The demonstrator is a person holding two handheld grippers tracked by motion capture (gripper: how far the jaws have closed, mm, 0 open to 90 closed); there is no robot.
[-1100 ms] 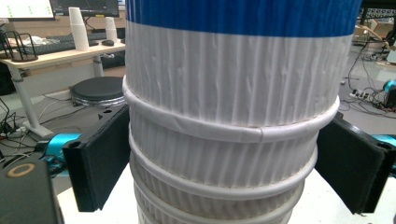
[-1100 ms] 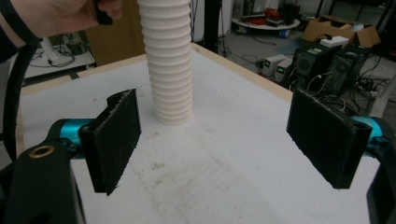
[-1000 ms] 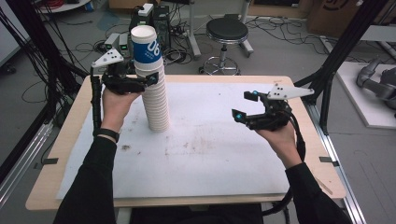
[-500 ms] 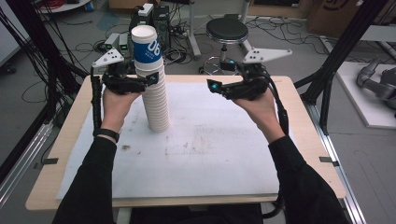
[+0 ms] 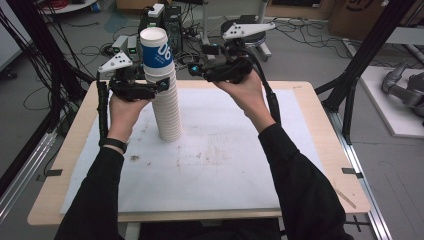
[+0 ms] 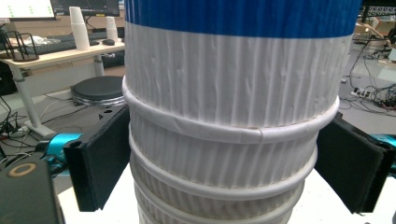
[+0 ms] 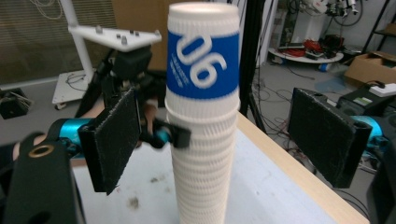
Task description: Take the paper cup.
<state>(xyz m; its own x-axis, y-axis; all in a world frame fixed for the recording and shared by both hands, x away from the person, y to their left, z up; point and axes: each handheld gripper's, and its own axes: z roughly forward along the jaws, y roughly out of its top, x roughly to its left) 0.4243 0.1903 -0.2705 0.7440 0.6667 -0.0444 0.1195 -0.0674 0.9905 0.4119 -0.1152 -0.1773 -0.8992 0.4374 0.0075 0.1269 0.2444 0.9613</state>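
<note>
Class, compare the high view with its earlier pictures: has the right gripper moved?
Yes. The right gripper has travelled from the table's right side toward the far edge and leftward, and now sits raised, close to the top of the stack of paper cups.

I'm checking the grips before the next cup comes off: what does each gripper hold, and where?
The left gripper clamps the cup stack by its sides, on the white cups just below the blue-banded top cup. The right gripper holds nothing; its jaws stand open around the stack, not touching.
</note>
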